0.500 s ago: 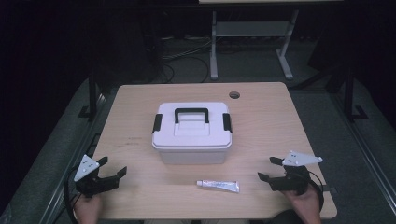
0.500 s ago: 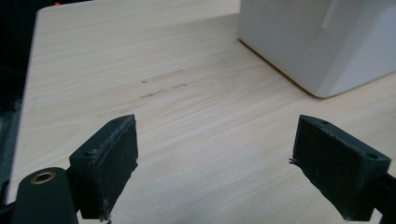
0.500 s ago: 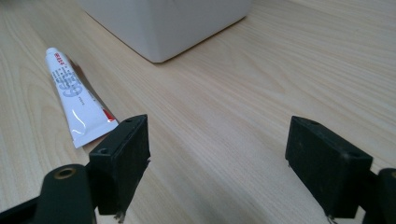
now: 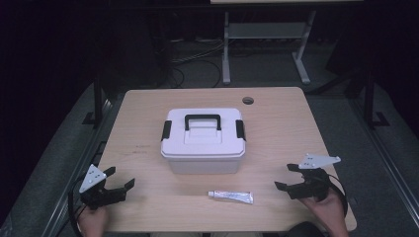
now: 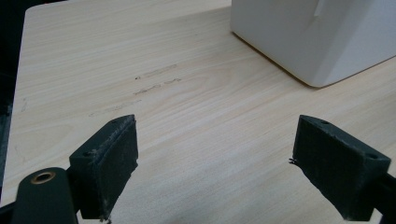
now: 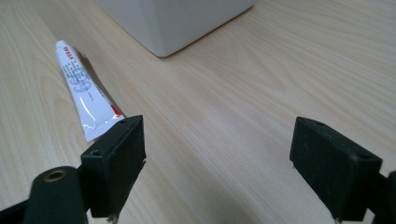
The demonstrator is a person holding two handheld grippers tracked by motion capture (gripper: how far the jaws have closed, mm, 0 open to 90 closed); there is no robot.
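Wood table (image 4: 148,123); white box (image 4: 203,143); tube (image 4: 230,196)

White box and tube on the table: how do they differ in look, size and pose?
The white box is far bigger than the tube. The box stands upright with a black handle and side latches, lid shut; the tube lies flat, printed with text. The box sits mid-table; the tube lies nearer the person, closer to the right gripper. Both are mostly white, untouched.

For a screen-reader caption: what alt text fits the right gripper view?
The right hand-held gripper has its black jaws open over a pale wooden table, nothing between them. A white tube lies beyond its left jaw, before a white box's corner.
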